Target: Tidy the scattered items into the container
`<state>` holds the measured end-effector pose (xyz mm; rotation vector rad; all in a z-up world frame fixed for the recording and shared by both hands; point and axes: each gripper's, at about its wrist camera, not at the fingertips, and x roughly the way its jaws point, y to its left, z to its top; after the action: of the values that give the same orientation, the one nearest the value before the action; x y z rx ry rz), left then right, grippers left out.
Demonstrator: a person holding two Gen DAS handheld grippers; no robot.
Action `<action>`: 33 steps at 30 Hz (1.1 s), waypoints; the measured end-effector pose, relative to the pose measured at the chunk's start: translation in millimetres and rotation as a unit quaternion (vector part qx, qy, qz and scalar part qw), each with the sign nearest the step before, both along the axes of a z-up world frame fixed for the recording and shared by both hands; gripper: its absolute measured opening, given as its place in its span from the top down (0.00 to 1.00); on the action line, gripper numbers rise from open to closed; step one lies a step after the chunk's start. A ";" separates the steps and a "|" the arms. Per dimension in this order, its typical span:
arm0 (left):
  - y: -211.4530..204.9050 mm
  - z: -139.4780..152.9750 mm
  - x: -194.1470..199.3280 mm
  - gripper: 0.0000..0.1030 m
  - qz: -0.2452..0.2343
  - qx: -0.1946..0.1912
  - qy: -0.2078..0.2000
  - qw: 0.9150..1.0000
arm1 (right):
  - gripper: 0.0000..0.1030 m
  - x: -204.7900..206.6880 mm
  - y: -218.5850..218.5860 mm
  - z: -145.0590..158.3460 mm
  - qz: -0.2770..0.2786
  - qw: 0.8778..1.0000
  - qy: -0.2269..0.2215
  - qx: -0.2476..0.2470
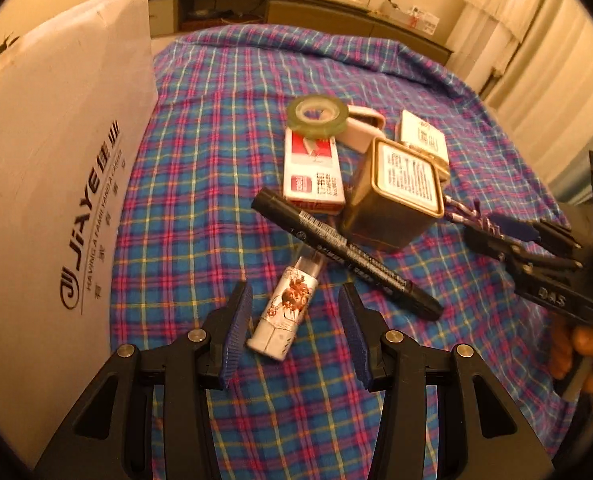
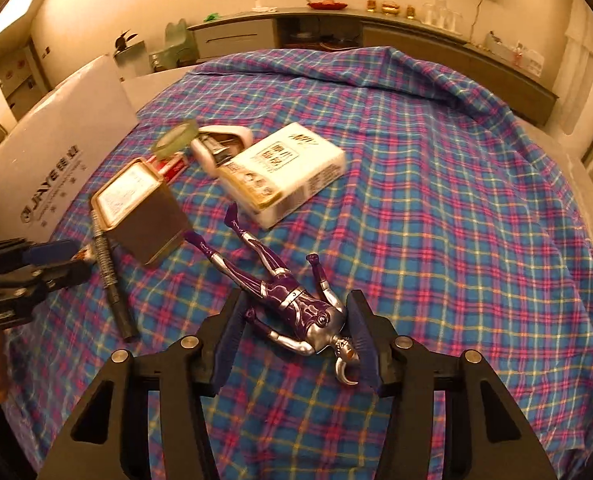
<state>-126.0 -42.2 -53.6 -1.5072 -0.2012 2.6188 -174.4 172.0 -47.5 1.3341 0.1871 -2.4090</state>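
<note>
My left gripper (image 1: 290, 328) hangs open over the plaid cloth, straddling a small white lighter-like case with a red flower print (image 1: 286, 314); the pads stand clear of it. A black marker (image 1: 348, 254) lies just beyond. In the right wrist view my right gripper (image 2: 296, 334) stands open around a purple and silver action figure (image 2: 296, 304) lying flat, its head by the right pad (image 2: 360, 336). The white cardboard box (image 1: 56, 200) stands at the left. Each gripper shows in the other's view: the right gripper (image 1: 496, 232) and the left gripper (image 2: 70, 262).
A brass tin (image 1: 396, 192), a red and white box (image 1: 314, 172), a tape roll (image 1: 320, 114), a pink stapler (image 1: 366, 130) and a white pack (image 2: 284, 168) cluster mid-cloth. The cloth's right side (image 2: 476, 220) is bare. A sideboard (image 2: 336, 28) runs behind.
</note>
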 end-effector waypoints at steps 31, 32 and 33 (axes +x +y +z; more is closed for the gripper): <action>19.8 51.6 79.8 0.81 0.008 -0.030 0.052 0.998 | 0.49 40.8 4.6 35.4 -0.024 0.988 -0.042 -0.148; 20.6 54.1 82.3 0.81 0.008 -0.031 0.054 0.998 | 0.49 42.3 4.7 37.9 -0.023 0.988 -0.039 -0.150; 21.4 56.5 84.9 0.81 0.009 -0.032 0.056 0.998 | 0.49 43.8 4.6 40.2 -0.022 0.987 -0.037 -0.152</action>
<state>-41.1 -20.8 2.9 -1.3790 -0.1212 2.7386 -130.6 176.6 -7.3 1.2917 -0.2245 -2.3046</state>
